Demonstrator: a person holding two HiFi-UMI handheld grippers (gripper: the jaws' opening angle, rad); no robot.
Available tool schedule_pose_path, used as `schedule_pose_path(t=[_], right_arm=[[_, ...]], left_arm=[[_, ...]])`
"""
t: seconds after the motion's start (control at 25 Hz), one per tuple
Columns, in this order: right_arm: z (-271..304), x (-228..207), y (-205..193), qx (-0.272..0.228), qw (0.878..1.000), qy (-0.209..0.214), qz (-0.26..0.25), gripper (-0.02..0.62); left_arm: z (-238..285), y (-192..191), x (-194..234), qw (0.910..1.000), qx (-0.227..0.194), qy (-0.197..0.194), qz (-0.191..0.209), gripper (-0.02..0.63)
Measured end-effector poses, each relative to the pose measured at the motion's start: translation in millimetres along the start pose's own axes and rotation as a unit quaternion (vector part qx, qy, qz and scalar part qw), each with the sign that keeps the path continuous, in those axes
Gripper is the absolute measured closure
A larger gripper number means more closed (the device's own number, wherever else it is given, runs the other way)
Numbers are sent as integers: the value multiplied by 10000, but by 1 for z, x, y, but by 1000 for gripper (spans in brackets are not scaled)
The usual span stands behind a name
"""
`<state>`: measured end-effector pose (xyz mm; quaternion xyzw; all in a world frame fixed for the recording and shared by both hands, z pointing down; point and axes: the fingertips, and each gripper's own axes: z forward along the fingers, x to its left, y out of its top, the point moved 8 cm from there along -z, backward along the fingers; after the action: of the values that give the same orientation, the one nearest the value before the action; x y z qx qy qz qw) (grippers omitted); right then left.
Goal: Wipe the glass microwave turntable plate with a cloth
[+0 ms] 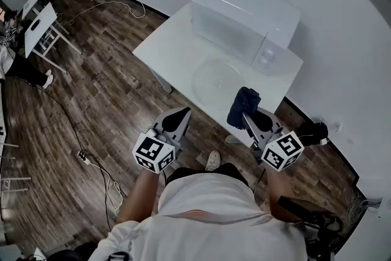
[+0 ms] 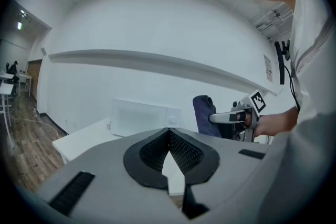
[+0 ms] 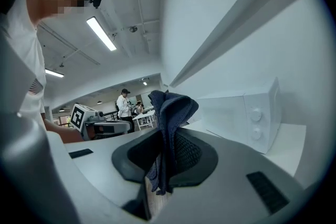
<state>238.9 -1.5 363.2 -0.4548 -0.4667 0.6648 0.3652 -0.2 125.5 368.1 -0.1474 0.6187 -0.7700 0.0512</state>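
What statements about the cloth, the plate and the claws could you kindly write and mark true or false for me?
1. The right claw is clamped on the dark blue cloth. True.
2. The glass plate sits inside the microwave. False: it lies on the white table, in front of the microwave.
3. The left claw holds a sponge. False: it is shut on nothing.
4. The microwave door is closed. True.

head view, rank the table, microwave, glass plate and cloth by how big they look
1. table
2. microwave
3. glass plate
4. cloth, clearly the smallest even though it is held up nearer the camera, which makes it look bigger
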Motion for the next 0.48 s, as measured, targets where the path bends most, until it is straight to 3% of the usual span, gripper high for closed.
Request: schedule_pose_path(t=[0.24, 0.48], right_arm=[[20, -27, -6, -98, 9992, 23, 383, 534], [28, -52, -16, -74, 9954, -443, 850, 534]], left_arm=[[42, 10, 19, 9996, 244, -104, 105, 595], [83, 15, 42, 9981, 338, -502, 135, 595]])
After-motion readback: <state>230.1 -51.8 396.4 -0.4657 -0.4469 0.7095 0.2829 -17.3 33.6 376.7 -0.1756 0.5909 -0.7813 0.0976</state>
